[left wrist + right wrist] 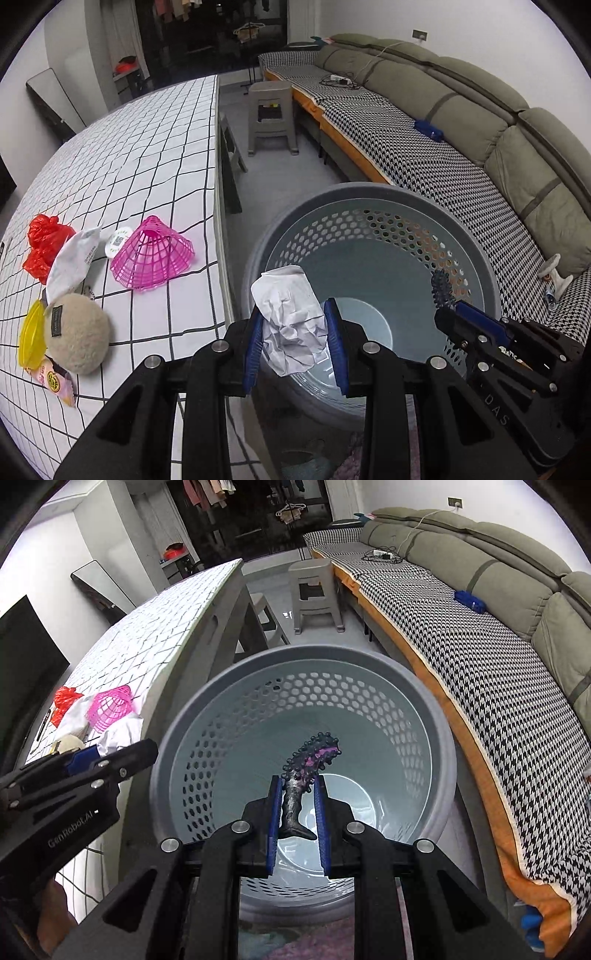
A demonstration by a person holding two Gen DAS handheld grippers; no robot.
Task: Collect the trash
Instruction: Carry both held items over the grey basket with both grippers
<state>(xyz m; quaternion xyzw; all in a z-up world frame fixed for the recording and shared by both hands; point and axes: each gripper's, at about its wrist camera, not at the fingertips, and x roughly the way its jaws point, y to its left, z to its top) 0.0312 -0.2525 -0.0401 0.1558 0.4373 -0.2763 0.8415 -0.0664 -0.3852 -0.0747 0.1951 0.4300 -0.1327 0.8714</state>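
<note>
My left gripper (294,314) is shut on a crumpled white paper (291,321), held over the near left rim of the grey perforated bin (373,192). In the right wrist view my right gripper (298,790) is shut on a black knobbly piece with purple patches (308,771), hanging above the middle of the bin (303,657). That piece (441,290) and the right gripper (448,308) also show at the bin's right side in the left wrist view. The bin's inside looks bare. The left gripper (129,755) reaches in from the left in the right wrist view.
On the checked tablecloth (147,140) lie a pink mesh basket (153,254), a red plastic bag (46,242), a white wrapper (72,258), a beige plush ball (77,336), a yellow lid (31,334) and a snack packet (59,382). A sofa (443,122) runs along the right; a grey stool (271,114) stands beyond.
</note>
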